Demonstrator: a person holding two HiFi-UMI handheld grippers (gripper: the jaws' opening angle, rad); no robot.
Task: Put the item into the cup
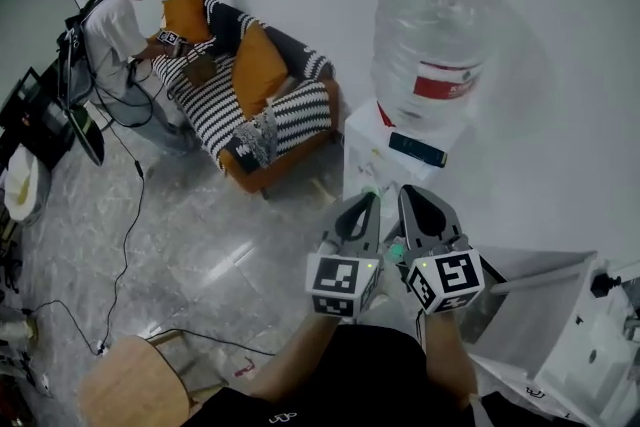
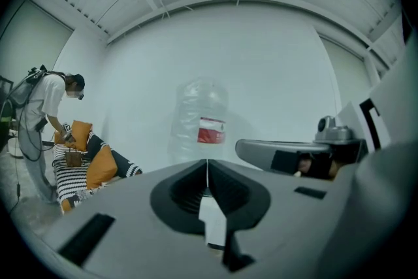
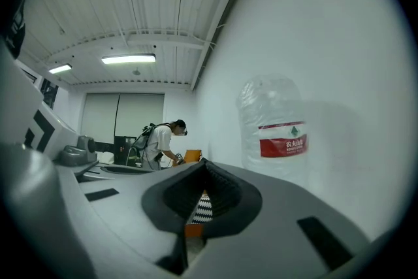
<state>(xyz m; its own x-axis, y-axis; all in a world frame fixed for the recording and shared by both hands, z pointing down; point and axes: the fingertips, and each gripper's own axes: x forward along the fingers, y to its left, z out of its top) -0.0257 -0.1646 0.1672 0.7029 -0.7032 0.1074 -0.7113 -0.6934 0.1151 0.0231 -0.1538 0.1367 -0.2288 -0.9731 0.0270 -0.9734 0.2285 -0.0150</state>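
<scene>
Pressed together tip to tip, with nothing between: so on the left gripper (image 2: 207, 170), so on the right gripper (image 3: 204, 166) just beside it. Point toward a white dispenser (image 1: 385, 155) bearing 1 clear water jug (image 1: 432, 55). Farther left, a striped sofa (image 1: 250, 105), a person (image 1: 115, 35) bent over it. Cannot make out item or cup.

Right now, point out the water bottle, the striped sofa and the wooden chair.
water bottle (image 1: 445, 83), head view, red label.
striped sofa (image 1: 210, 110), head view, striped seat.
wooden chair (image 1: 130, 385), head view, seat.
</scene>
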